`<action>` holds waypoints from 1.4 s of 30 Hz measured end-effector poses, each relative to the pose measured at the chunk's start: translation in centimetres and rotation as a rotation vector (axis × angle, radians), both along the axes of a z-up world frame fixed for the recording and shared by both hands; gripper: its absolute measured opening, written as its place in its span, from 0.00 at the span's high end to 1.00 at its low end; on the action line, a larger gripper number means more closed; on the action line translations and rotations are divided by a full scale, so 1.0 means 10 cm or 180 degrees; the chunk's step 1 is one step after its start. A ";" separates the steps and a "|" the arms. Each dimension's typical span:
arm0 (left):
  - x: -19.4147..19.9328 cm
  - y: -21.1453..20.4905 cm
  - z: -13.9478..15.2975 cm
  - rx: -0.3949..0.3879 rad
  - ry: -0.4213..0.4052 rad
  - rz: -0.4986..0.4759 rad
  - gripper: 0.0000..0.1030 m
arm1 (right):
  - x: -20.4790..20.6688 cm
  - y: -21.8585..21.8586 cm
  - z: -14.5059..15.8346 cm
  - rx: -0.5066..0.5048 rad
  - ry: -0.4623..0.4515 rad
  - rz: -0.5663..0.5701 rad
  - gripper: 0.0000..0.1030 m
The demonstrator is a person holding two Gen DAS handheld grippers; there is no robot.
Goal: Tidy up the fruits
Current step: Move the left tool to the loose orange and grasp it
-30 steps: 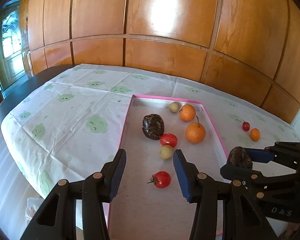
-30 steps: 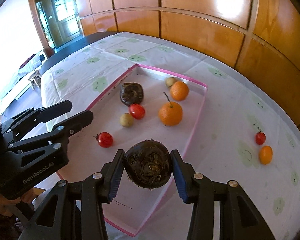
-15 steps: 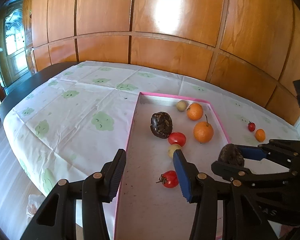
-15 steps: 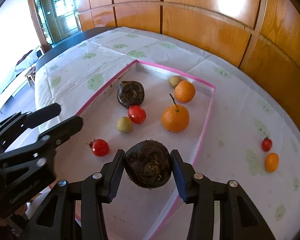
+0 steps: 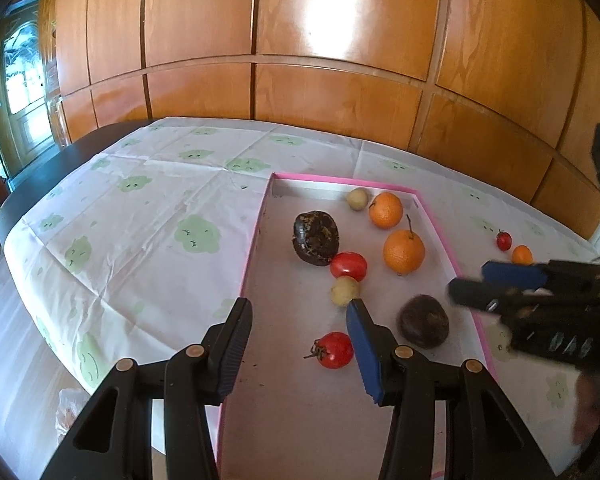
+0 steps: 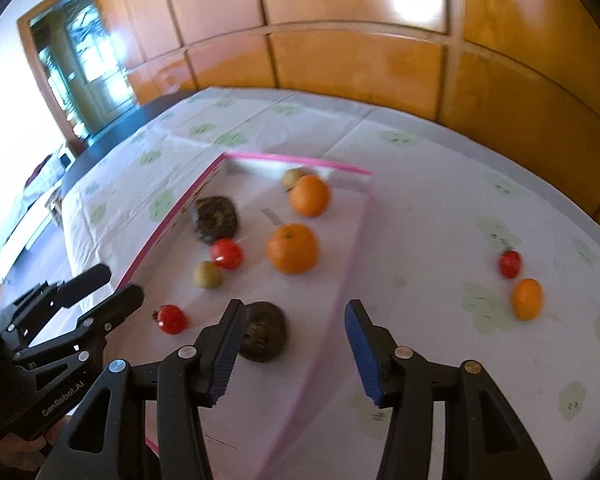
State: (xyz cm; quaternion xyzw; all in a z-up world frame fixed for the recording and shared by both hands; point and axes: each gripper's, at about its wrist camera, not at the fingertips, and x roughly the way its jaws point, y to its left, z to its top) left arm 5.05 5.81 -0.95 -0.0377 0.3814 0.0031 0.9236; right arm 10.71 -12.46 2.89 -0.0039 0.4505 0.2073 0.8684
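Change since the earlier frames: the dark brown, rough-skinned round fruit (image 5: 422, 321) that was clamped in the right gripper (image 6: 292, 344) now lies on the floor of the shallow grey tray with a pink rim (image 5: 256, 236), near its right wall. The right gripper's jaws have just been opening; nothing is between them, and the gripper has drawn off toward the tray's right edge.

Released fruit: squat, near-round, no clear long axis; in the right wrist view its fibrous end faces the camera (image 6: 262, 336), just beside the gripper's left finger (image 6: 224, 354).

Left gripper (image 5: 300, 344): jaws apart, empty, poised over the tray's near left part.

Tray contents, clock positions from the released fruit in the left wrist view:
- small red tomato with green stalk (image 5: 332, 350), at 8 o'clock, near.
- pale yellow-green small round fruit (image 5: 344, 291), at 10 o'clock.
- red tomato (image 5: 348, 266), just beyond it, touching or almost touching it.
- second dark brown rough fruit (image 5: 315, 238), at 11 o'clock, tilted on edge against that tomato.
- orange with a stem (image 5: 403, 251), at 12 o'clock.
- second orange (image 5: 385, 210) and a second pale fruit (image 5: 357, 198), side by side at the far wall.

Outside the tray, on the white tablecloth with green prints (image 5: 148, 232), at 2 o'clock: a small red tomato (image 5: 503, 241) and a small orange fruit (image 5: 522, 255), close together. The pink right wall stands between them and the tray's fruit.
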 end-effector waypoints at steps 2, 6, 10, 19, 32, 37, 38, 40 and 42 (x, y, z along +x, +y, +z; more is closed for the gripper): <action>0.00 -0.02 0.01 0.0000 -0.0002 -0.0025 0.51 | 0.01 -0.17 0.03 -0.0026 -0.0019 -0.0097 0.49; 0.00 -0.09 0.04 -0.0004 -0.0002 -0.0109 0.51 | 0.02 -0.55 0.08 -0.0110 -0.0038 -0.0333 0.49; 0.01 -0.20 0.08 0.0017 -0.0033 -0.0217 0.51 | 0.04 -0.96 0.08 -0.0234 -0.0012 -0.0614 0.49; 0.02 -0.52 0.22 0.0115 -0.0097 -0.0534 0.47 | 0.10 -1.92 -0.10 -0.0415 0.0122 -0.1242 0.49; 0.27 -1.33 0.27 -0.0010 0.0128 -0.1137 0.44 | 0.13 -2.65 -0.28 0.0197 0.0415 -0.2034 0.49; 0.53 -1.73 0.18 -0.0162 0.0338 -0.1356 0.44 | 0.11 -2.66 -0.23 0.0352 0.0383 -0.2040 0.49; 0.58 -1.81 0.15 -0.0175 0.0377 -0.1394 0.44 | 0.09 -2.67 -0.21 0.0382 0.0380 -0.2047 0.49; 0.71 -2.01 0.08 -0.0222 0.0464 -0.1455 0.44 | 0.10 -2.68 -0.21 0.0414 0.0375 -0.2050 0.49; 0.81 -2.15 0.03 -0.0283 0.0522 -0.1491 0.44 | 0.11 -2.68 -0.21 0.0443 0.0400 -0.2045 0.49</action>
